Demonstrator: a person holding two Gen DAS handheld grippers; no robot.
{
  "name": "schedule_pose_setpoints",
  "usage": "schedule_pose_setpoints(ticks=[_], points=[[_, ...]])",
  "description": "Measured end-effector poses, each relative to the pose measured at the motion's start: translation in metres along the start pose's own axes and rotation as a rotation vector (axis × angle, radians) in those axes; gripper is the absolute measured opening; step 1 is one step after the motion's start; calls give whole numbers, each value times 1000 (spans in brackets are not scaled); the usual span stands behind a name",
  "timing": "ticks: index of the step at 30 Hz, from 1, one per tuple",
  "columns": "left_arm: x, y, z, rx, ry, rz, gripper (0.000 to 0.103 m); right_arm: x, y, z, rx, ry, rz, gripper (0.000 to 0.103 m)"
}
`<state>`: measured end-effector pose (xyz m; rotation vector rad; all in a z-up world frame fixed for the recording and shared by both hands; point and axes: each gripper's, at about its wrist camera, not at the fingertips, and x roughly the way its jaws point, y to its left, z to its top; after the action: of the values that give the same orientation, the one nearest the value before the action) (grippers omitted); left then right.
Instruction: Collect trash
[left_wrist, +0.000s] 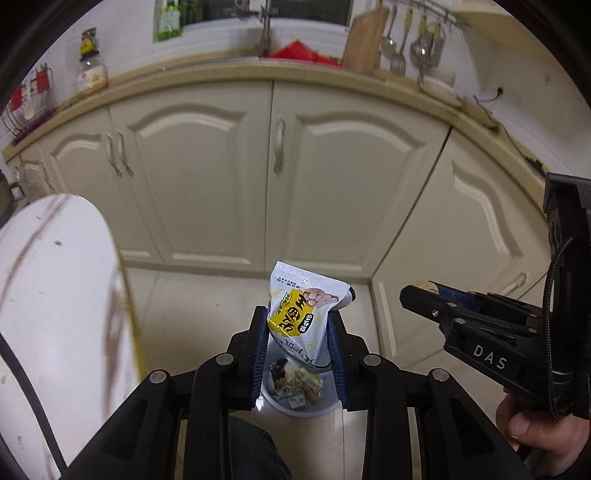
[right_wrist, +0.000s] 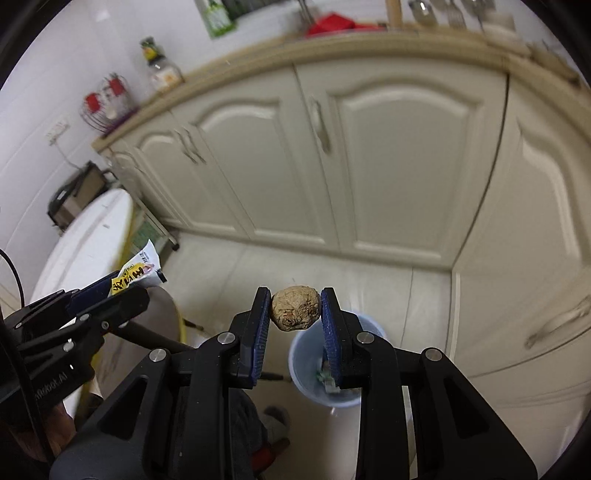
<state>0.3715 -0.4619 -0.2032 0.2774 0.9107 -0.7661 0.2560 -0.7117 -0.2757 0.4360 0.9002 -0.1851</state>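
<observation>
Two pieces of trash hang over the floor: a snack wrapper (left_wrist: 308, 314) pinched between the left gripper (left_wrist: 298, 345) pads, and a crumpled brown ball (right_wrist: 295, 308) clamped in the right gripper (right_wrist: 294, 314). Below both stands the pale bin (right_wrist: 295, 354), already holding scraps. The ball sits left of the bin mouth, so letting go here risks it hitting the rim or rolling across the tiles. The light wrapper could flutter and miss. The white round table (left_wrist: 55, 280) edge is near the left side.
</observation>
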Motion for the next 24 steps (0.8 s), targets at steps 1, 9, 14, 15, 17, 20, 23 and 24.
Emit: schedule_pose_setpoints(ticks=[1, 9, 14, 15, 17, 20, 23, 24], points=[[12, 0, 3, 0, 21, -4, 27, 8, -6, -2, 11, 17, -2, 26], [98, 3, 26, -28, 156, -35, 28, 64, -43, -14, 80, 124, -17, 26], [143, 5, 32, -40, 235, -40, 36, 97, -61, -21, 127, 190, -7, 26], [154, 1, 35, -42, 243, -35, 38, 102, -65, -23, 138, 202, -1, 27], [165, 3, 39, -53, 257, -23, 52, 110, -70, -27, 157, 220, 2, 29], [173, 0, 44, -65, 254, 0, 71, 116, -77, -32, 186, 237, 9, 59], [177, 1, 46, -82, 254, 16, 75, 113, -85, -35, 233, 223, 24, 81], [176, 1, 47, -86, 253, 20, 76, 110, -88, -36, 247, 218, 18, 93]])
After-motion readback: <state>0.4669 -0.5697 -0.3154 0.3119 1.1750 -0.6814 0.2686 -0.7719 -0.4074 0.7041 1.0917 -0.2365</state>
